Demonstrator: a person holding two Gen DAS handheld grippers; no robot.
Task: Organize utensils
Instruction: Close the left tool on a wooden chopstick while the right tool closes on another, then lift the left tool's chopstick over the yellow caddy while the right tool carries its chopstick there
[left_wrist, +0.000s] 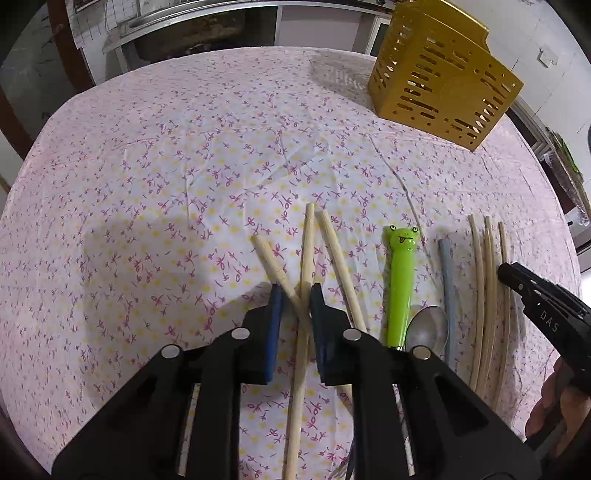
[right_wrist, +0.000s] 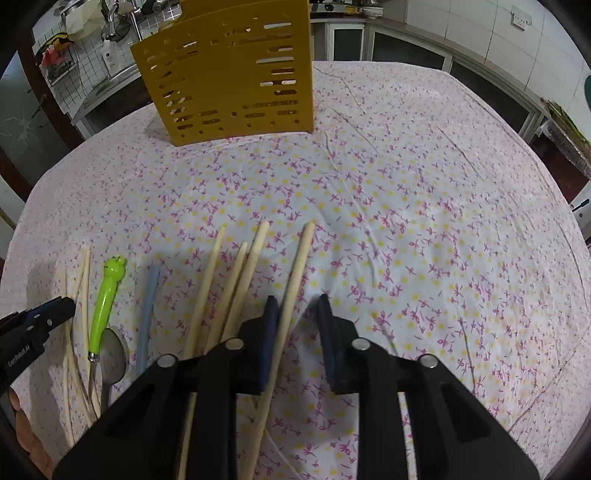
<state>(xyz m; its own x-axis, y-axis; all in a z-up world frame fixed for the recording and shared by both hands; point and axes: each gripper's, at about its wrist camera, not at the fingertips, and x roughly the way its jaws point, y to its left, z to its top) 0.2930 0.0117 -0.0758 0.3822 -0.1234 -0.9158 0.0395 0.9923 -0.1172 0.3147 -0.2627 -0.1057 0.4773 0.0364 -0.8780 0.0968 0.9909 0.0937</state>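
Straddling crossed chopsticks, left claw parted, right claw parted, chopstick ends hidden beneath both.

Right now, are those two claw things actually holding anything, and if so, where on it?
Nothing is held. The left gripper is open astride crossed chopsticks; the right gripper is open around one chopstick.

A broad stretch of the pink floral tablecloth lay bare toward the tall yellow slotted plastic utensil holder, leaving open passage. Nearer, scattered pale wooden chopsticks, a green frog-handled spoon and a grey-blue stick crowded the cloth.
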